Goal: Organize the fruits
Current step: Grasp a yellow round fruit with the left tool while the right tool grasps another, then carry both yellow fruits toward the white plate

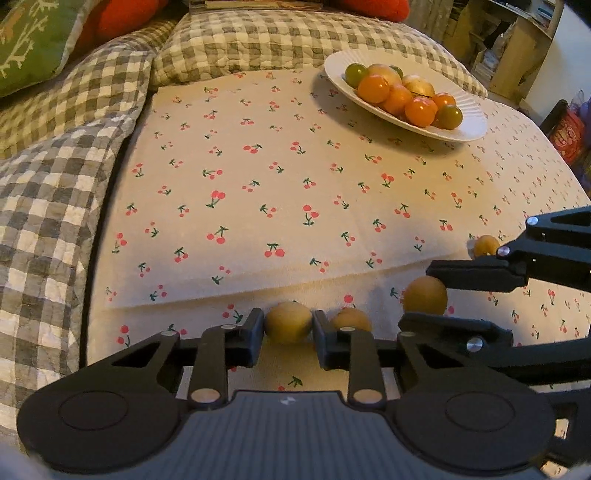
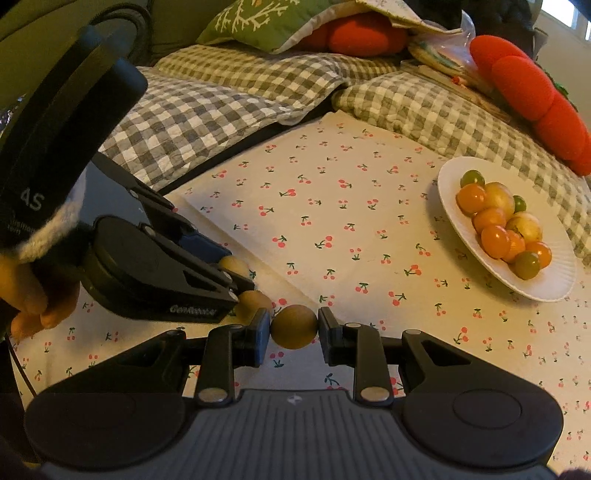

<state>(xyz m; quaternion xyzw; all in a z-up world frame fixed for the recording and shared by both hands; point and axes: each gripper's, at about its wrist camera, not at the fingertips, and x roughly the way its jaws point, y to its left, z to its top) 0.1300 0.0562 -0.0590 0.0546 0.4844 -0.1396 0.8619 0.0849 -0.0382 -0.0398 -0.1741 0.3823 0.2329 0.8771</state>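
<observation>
Small round tan fruits lie on the cherry-print cloth. My left gripper is shut on one tan fruit; a second tan fruit lies just right of it. My right gripper is shut on another tan fruit, also seen in the left wrist view between the right gripper's fingers. A further tan fruit lies beyond. A white plate at the far right holds several orange, yellow and green fruits; the plate also shows in the right wrist view.
Grey checked quilts bound the cloth on the left and back. A green cushion and red plush cushions lie behind. A folded cherry-print sheet covers the middle. The left gripper's body is close on the right gripper's left.
</observation>
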